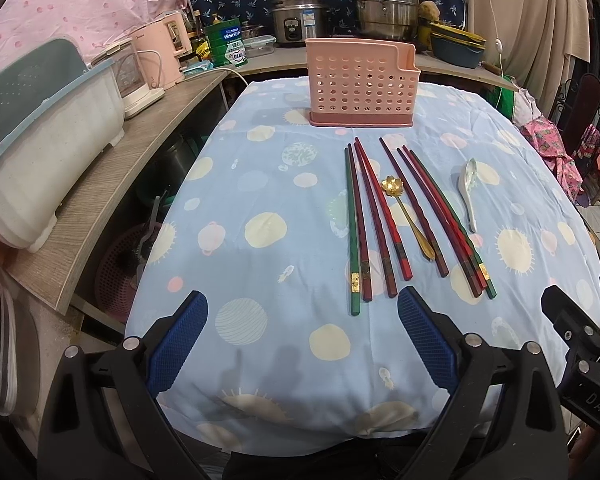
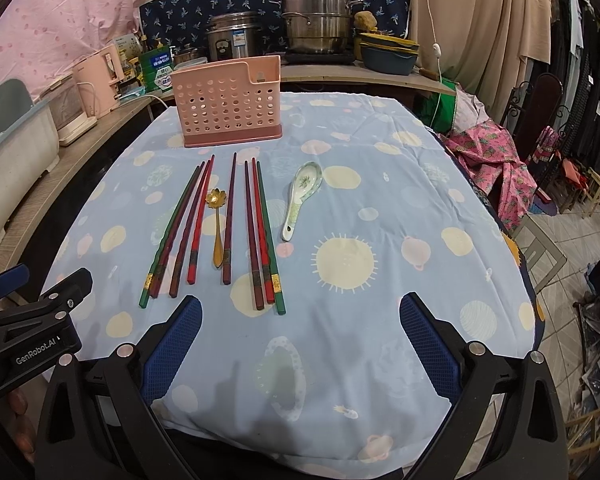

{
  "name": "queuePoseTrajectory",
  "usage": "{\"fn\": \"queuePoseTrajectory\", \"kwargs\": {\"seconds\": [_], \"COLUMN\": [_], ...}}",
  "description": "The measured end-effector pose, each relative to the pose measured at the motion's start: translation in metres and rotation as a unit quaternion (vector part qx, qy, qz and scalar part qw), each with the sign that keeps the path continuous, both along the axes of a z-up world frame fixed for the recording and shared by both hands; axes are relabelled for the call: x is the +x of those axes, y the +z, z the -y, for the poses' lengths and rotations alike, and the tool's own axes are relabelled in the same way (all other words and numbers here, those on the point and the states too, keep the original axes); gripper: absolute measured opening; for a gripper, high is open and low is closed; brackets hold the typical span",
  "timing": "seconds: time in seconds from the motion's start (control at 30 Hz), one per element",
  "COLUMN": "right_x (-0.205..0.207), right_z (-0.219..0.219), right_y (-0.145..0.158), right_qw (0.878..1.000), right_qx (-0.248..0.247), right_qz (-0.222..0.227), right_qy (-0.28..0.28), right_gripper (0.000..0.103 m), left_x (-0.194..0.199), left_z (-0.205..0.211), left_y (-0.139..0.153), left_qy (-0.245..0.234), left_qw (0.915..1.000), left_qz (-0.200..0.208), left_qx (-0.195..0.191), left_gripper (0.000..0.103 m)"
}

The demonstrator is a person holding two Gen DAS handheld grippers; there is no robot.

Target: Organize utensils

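Pink perforated utensil holder [image 1: 360, 82] stands upright at the far end of the table [image 1: 260, 360], upper centre in both views. Through the holes I see only light and the back wall; I cannot make out anything inside it. It has a lower notched section at its right end; inner dividers are not visible to me.

Chopsticks [image 1: 404, 220] lie loose on the blue spotted cloth, centre of frame, in front of the holder and apart from it. Red, dark maroon and green ones are fanned roughly parallel, tips toward the holder. A gold flower-bowled spoon [image 1: 406, 216] lies among them, between two groups. A white ceramic soup spoon [image 2: 302, 198] sits just right of the chopsticks, bowl toward the holder, touching none of them.

My left gripper [image 1: 302, 312] is at lower centre of its view, jaws spread wide, grasping nothing, short of the chopstick ends. My right gripper [image 2: 300, 314] likewise: jaws apart, nothing between them.

Upper centre on the back counter: rice cooker [image 2: 232, 36], stacked steel steamer pot [image 2: 318, 18].
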State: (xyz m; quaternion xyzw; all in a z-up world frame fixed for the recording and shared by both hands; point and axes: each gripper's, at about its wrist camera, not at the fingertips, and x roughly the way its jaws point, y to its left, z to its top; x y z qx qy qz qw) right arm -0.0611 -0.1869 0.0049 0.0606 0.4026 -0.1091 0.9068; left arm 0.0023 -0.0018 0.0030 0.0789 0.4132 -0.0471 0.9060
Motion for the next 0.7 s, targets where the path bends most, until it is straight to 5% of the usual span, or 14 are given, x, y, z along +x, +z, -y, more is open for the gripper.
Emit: {"fn": "queuePoseTrajectory", "kwargs": {"seconds": [0.7], "right_x": [0.0016], "right_z": [-0.001], "right_y": [0.0008], "right_qw": [1.0], "right_qx": [-0.001], "right_qz": [0.0], "right_qy": [0.0], "right_gripper": [0.095], "left_x": [0.0005], "left_z": [0.0013], "left_y": [-0.0014], "left_qy": [0.0], "left_qw": [1.0], "left_qz": [0.0], "left_qx": [0.0], "left_gripper": [0.091]}}
